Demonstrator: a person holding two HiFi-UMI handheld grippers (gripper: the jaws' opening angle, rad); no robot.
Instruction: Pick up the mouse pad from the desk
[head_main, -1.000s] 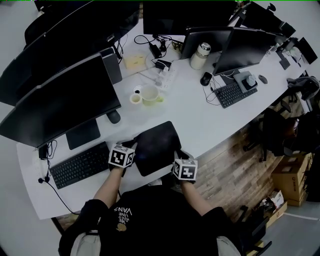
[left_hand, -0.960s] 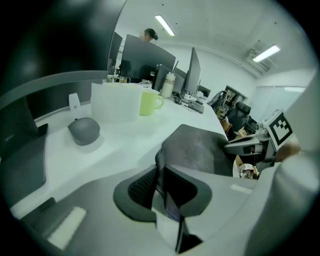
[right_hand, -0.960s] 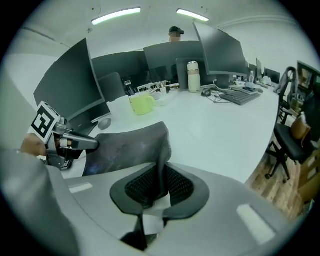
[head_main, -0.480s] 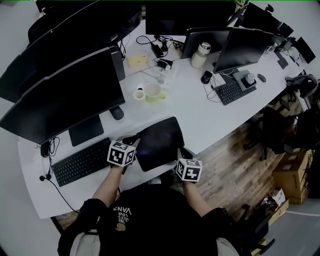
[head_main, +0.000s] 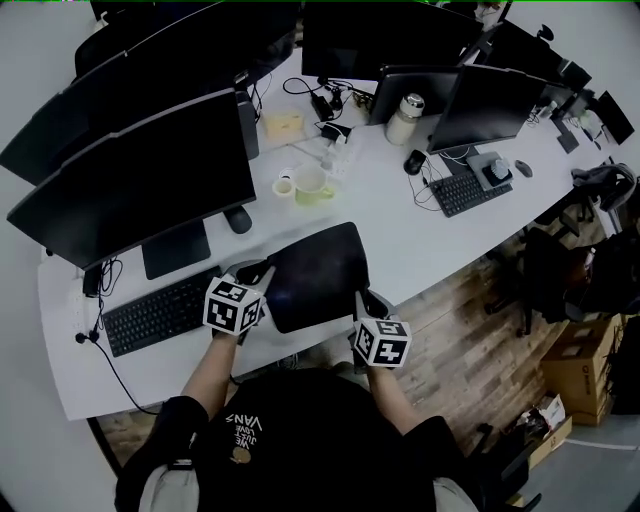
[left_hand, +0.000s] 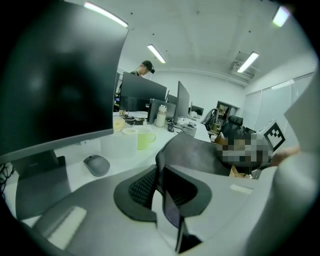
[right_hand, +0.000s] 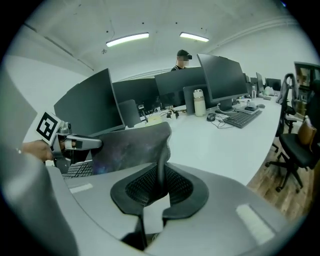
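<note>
Lifting pad (head_main: 315, 272) off table (head_main: 430, 240), higher than a second ago; left tool (head_main: 256, 276) and right tool (head_main: 366, 302) pinched narrow on opposite edges. Pickup looks nearly complete.

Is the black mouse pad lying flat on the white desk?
No, the left gripper and right gripper pinch the edges of the flat black mouse pad, holding it above the white desk.

A green mug (head_main: 311, 183) stands beyond a grey mouse (head_main: 238, 219), and a black keyboard (head_main: 160, 312) lies before a dark monitor (head_main: 140, 175).
</note>
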